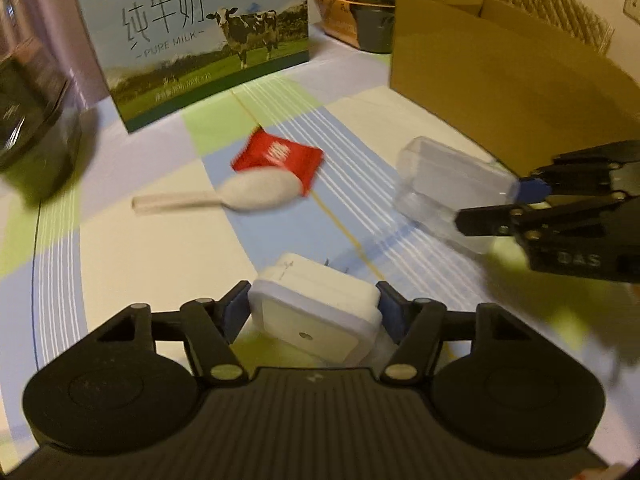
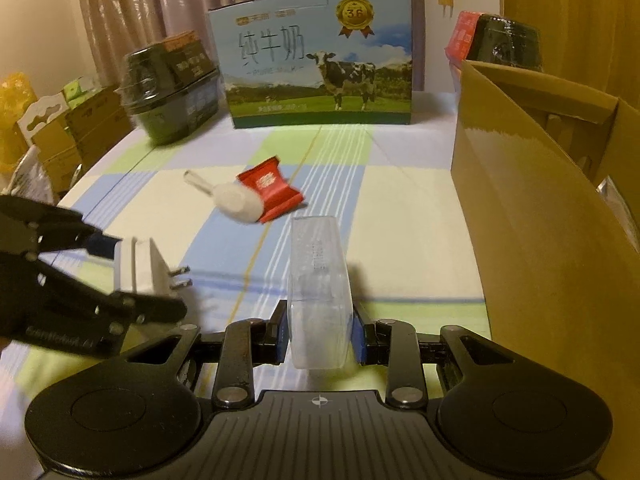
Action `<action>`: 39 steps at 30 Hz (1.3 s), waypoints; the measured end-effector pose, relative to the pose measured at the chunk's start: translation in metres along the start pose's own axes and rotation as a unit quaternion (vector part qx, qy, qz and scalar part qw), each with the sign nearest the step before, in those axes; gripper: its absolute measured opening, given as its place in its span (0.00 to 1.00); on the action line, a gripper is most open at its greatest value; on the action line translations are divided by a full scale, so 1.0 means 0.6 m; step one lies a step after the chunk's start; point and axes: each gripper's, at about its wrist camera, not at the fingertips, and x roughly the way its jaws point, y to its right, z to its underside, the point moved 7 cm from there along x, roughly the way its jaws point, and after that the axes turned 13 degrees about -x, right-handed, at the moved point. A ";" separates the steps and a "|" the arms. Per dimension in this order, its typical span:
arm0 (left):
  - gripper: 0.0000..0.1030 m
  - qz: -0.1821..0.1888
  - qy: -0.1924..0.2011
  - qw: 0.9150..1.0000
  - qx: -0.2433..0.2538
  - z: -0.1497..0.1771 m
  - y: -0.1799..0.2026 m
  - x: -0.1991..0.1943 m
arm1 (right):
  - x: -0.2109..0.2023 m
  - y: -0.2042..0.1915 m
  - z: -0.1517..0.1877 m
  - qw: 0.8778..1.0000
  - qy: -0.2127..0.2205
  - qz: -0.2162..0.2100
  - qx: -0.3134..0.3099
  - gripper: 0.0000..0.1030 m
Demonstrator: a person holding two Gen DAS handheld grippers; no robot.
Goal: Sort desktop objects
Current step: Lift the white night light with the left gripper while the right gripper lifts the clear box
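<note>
My left gripper (image 1: 314, 310) is shut on a white plug adapter (image 1: 316, 316) and holds it above the table; it also shows in the right wrist view (image 2: 138, 266), prongs pointing right. My right gripper (image 2: 320, 332) is shut on a clear plastic box (image 2: 318, 280), lifted off the cloth; the box also shows in the left wrist view (image 1: 448, 188). A white plastic spoon (image 1: 248, 192) lies on the cloth, its bowl against a red packet (image 1: 280, 156). Both show in the right wrist view, the spoon (image 2: 236, 200) and the packet (image 2: 272, 190).
An open cardboard box (image 2: 532, 184) stands at the right, also in the left wrist view (image 1: 500, 72). A milk carton (image 2: 320, 68) stands at the back. Black food tubs sit at back left (image 2: 172, 80) and back right (image 2: 504, 40). The checked tablecloth (image 2: 400, 200) covers the table.
</note>
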 end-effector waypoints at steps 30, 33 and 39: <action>0.75 0.030 0.045 0.997 0.051 0.124 0.077 -0.068 | -0.100 -0.056 0.116 1.000 -0.012 -0.003 0.020 0.27; 0.60 0.026 0.033 0.998 0.042 0.125 0.076 -0.065 | -0.097 -0.054 0.118 1.000 -0.016 -0.005 0.021 0.29; 0.60 0.009 0.007 0.999 -0.042 0.134 0.066 -0.081 | -0.094 -0.052 0.118 1.000 -0.014 0.008 0.006 0.44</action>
